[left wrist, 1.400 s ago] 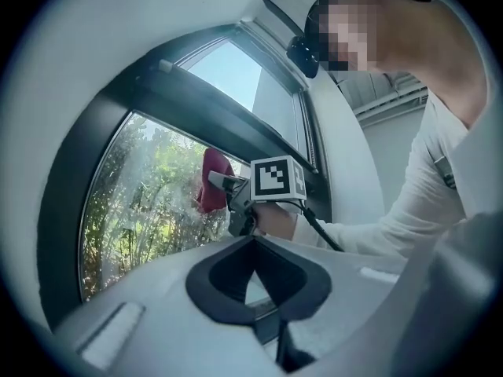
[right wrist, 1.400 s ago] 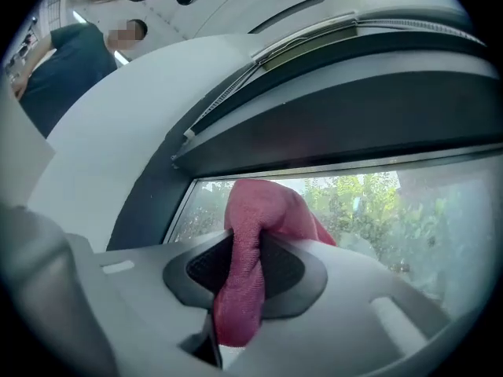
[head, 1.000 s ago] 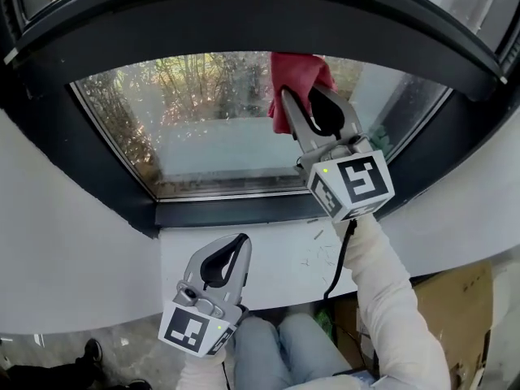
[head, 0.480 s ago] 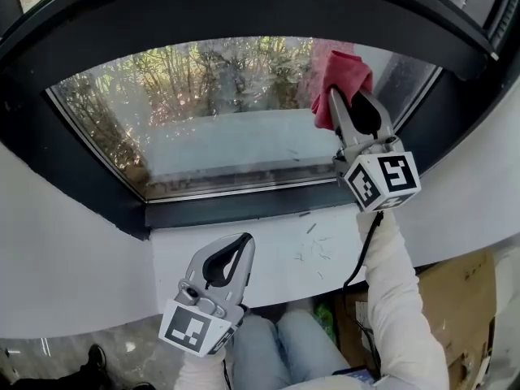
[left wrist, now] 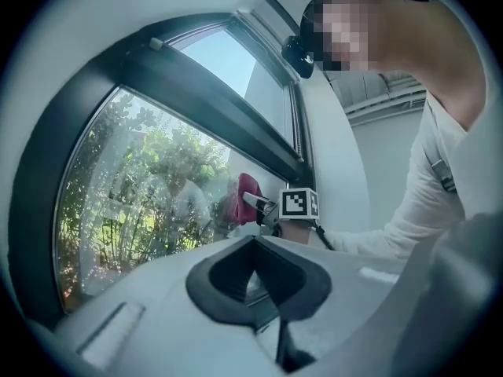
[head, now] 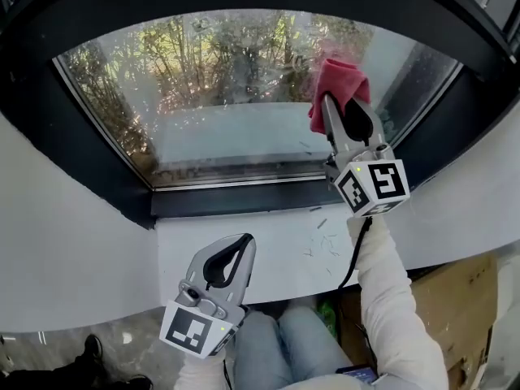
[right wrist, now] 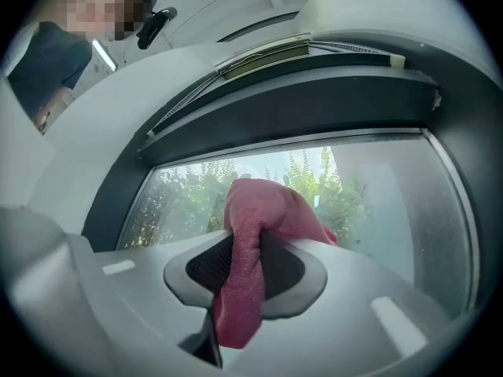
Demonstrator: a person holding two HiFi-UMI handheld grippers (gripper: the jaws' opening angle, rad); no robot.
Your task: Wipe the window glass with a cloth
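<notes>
A red cloth (head: 336,85) is pressed against the right part of the window glass (head: 211,96), and my right gripper (head: 331,102) is shut on it. In the right gripper view the red cloth (right wrist: 259,242) hangs bunched between the jaws in front of the glass (right wrist: 377,203). The pane is speckled with droplets and dirt, with bushes behind it. My left gripper (head: 242,240) is held low over the white sill (head: 276,246), shut and holding nothing. From the left gripper view, the cloth (left wrist: 247,195) and the right gripper (left wrist: 263,206) show at the glass (left wrist: 134,195).
A dark window frame (head: 244,197) surrounds the pane, with white wall (head: 65,242) on both sides. Small debris bits (head: 321,242) lie on the sill. A cardboard box (head: 455,307) stands at the lower right. The person's knees (head: 280,348) are below the sill.
My right gripper carried the cloth from the pane's upper middle to the right, then slightly down. The left gripper stayed where it was.
</notes>
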